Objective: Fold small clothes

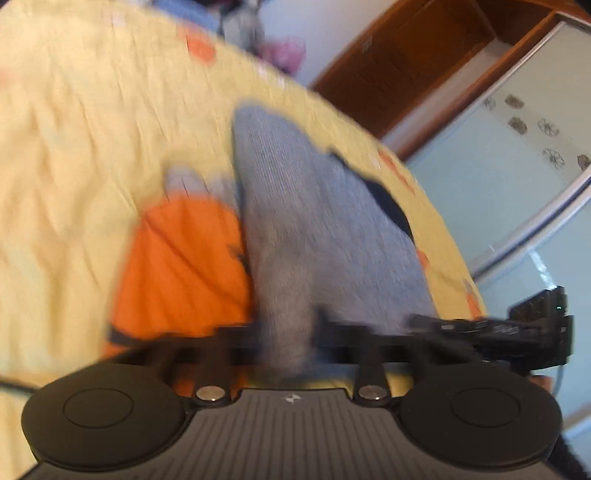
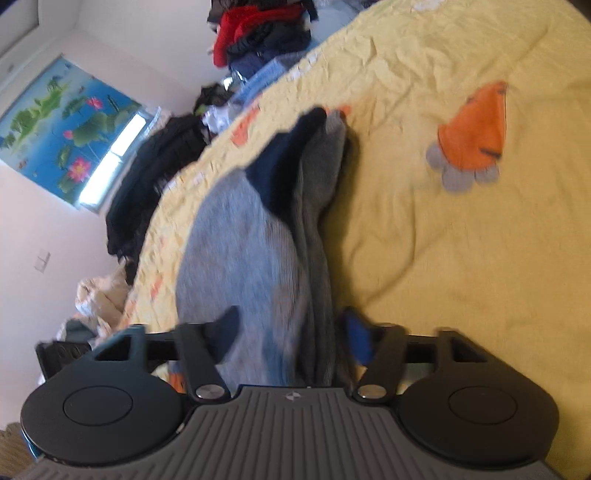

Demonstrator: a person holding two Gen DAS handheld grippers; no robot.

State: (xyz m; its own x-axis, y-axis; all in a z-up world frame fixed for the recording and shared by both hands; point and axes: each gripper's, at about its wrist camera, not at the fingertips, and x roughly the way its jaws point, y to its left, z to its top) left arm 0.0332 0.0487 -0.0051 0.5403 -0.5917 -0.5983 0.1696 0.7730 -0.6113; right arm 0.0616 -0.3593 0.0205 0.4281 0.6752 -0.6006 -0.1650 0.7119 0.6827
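Socks (image 1: 295, 221) — grey with navy heels, stretched across the yellow bedspread (image 1: 74, 147) at frame centre. Your left gripper (image 1: 288, 332) is clenched on one end, your right gripper (image 2: 288, 332) grasping the other, so you're mid-fold; next, bring the ends together. Right view alone shows the clothes pile (image 2: 258, 33) upper centre; left view, a wardrobe (image 1: 424, 62) upper right.

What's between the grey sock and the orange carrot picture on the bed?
Only bare, wrinkled yellow bedspread lies between the grey knit sock and the orange carrot picture; the right wrist view shows it.
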